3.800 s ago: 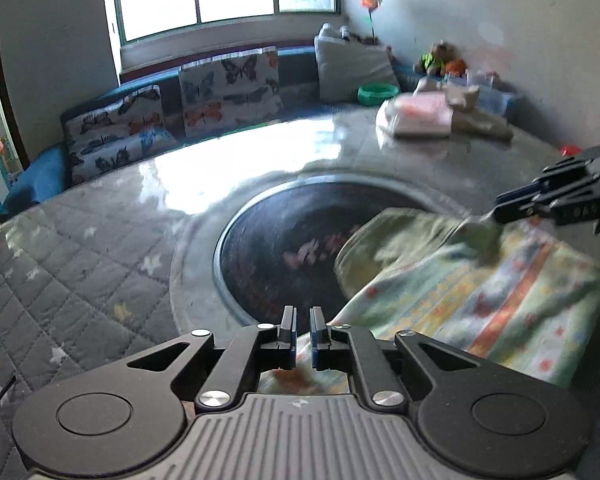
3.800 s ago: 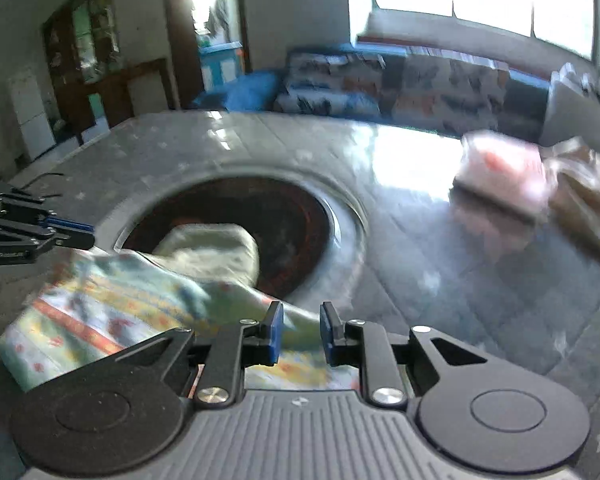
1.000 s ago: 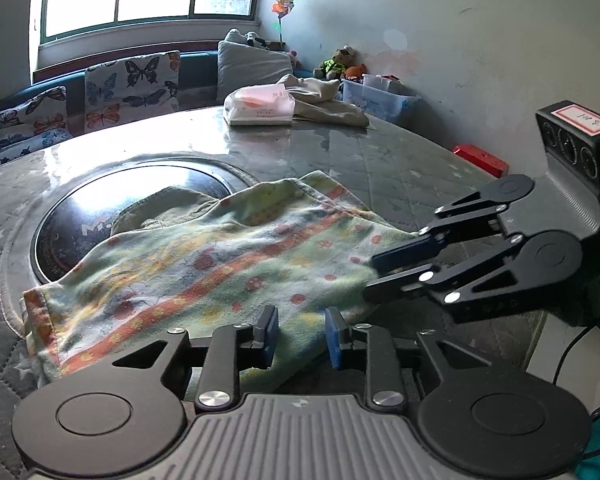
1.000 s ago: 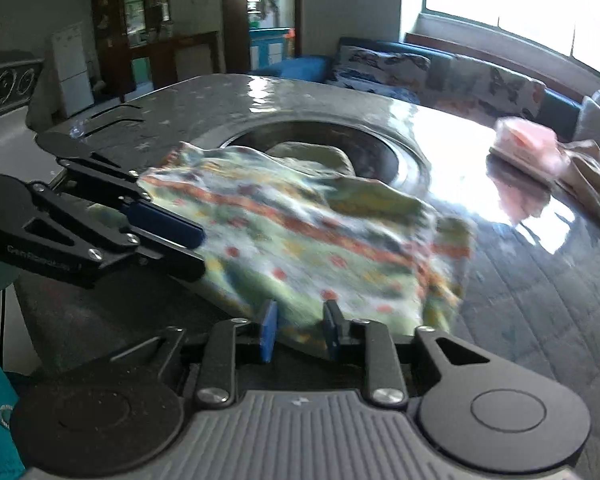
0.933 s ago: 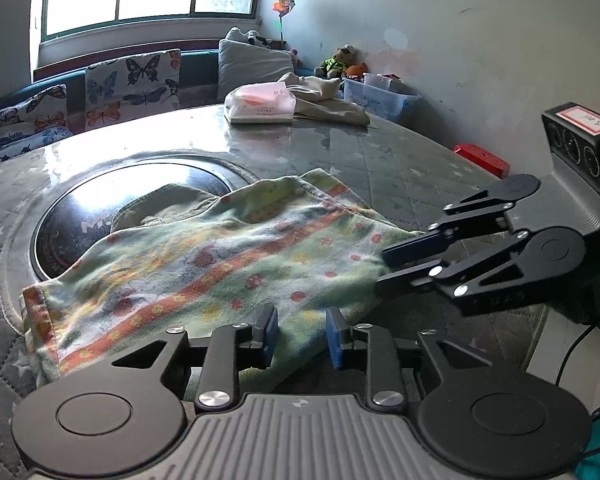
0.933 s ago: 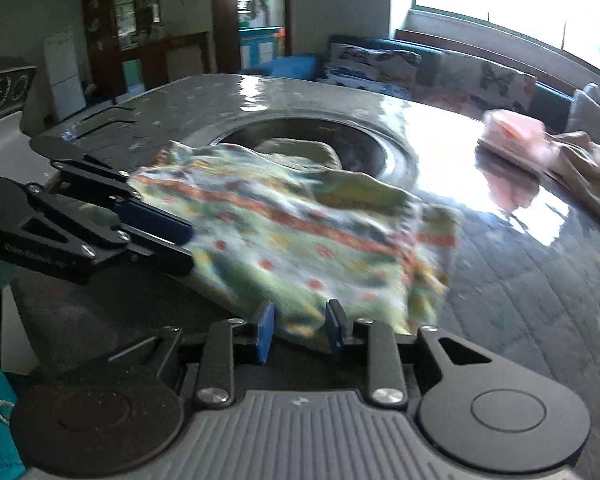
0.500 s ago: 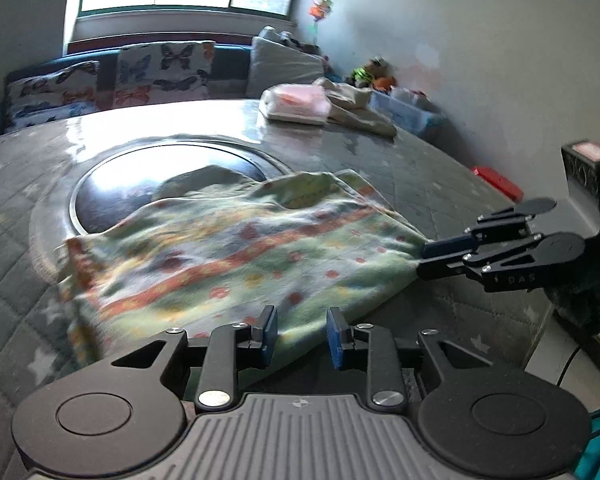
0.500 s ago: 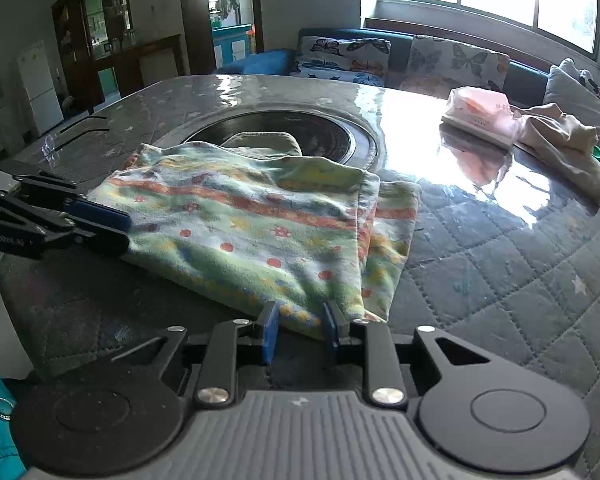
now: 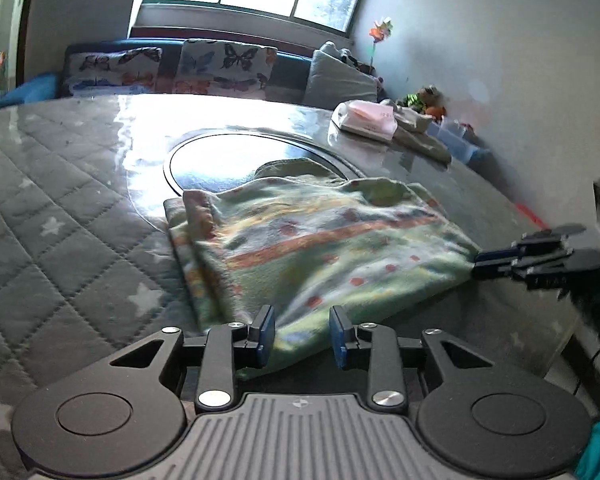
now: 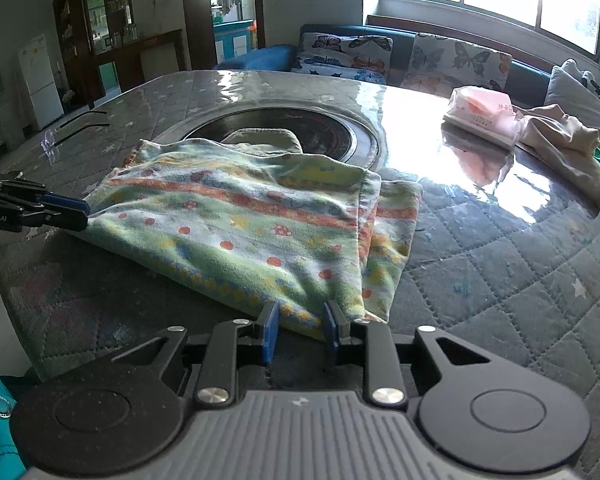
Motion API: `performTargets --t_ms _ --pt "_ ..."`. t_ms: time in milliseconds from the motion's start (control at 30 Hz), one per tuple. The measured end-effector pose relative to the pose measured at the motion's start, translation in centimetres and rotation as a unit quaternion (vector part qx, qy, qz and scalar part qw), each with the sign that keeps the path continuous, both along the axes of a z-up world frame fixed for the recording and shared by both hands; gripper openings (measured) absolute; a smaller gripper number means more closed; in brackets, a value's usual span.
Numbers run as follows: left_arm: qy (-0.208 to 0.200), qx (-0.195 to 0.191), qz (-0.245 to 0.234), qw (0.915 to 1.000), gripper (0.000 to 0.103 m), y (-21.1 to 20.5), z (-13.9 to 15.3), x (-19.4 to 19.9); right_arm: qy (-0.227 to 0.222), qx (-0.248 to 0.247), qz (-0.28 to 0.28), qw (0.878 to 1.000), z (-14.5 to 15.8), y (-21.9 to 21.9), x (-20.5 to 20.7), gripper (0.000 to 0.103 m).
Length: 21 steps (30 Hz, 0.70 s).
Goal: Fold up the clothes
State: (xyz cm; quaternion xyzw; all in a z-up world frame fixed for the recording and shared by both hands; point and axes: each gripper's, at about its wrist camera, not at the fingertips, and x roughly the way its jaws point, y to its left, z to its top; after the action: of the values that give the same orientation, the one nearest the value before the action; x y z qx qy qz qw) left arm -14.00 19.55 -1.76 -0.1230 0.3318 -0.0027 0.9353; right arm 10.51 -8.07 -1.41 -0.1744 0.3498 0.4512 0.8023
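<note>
Folded patterned towel (image 10: pixel 236 220) lies flat on the quilted counter (image 10: pixel 500 264). Left hand-held gripper (image 9: pixel 302 334) and right hand-held gripper (image 10: pixel 299 328) both spread apart at its near edge, gripping nothing.

Folded striped cloth (image 9: pixel 324 240) between grippers

Quilted worktop (image 10: pixel 500 280) under glossy cover; folded patterned cloth (image 10: pixel 240 224) ahead of jaws, pink packet (image 10: pixel 480 114) and, seemingly, beige garment (image 10: pixel 560 148) beyond.

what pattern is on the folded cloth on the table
Pale green cloth with orange stripes and small red dots, clearest in the right wrist view.
</note>
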Motion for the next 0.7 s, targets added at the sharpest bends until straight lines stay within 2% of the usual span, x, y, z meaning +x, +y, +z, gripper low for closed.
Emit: performTargets --t_ms 100,133,367,567,700 --pt "-0.001 0.017 0.008 0.9998 0.048 0.6 1.0 0.4 -0.005 0.006 0.006 1.0 0.9 0.4 0.1 0.028" --pt "-0.004 0.022 0.012 0.9997 0.049 0.9 1.4 0.8 -0.007 0.01 0.008 1.0 1.2 0.6 0.3 0.029" --pt "0.002 0.03 0.021 0.9993 0.049 2.5 1.9 5.8 -0.016 0.029 0.016 0.999 1.9 3.8 3.2 0.031" --pt "0.019 0.035 0.017 0.999 0.048 3.2 0.7 9.2 0.005 0.041 0.007 0.999 0.9 7.4 6.8 0.03" --pt "0.034 0.035 0.024 0.9985 0.048 3.9 -0.2 9.8 0.018 0.033 -0.008 0.999 -0.6 8.7 8.8 0.03"
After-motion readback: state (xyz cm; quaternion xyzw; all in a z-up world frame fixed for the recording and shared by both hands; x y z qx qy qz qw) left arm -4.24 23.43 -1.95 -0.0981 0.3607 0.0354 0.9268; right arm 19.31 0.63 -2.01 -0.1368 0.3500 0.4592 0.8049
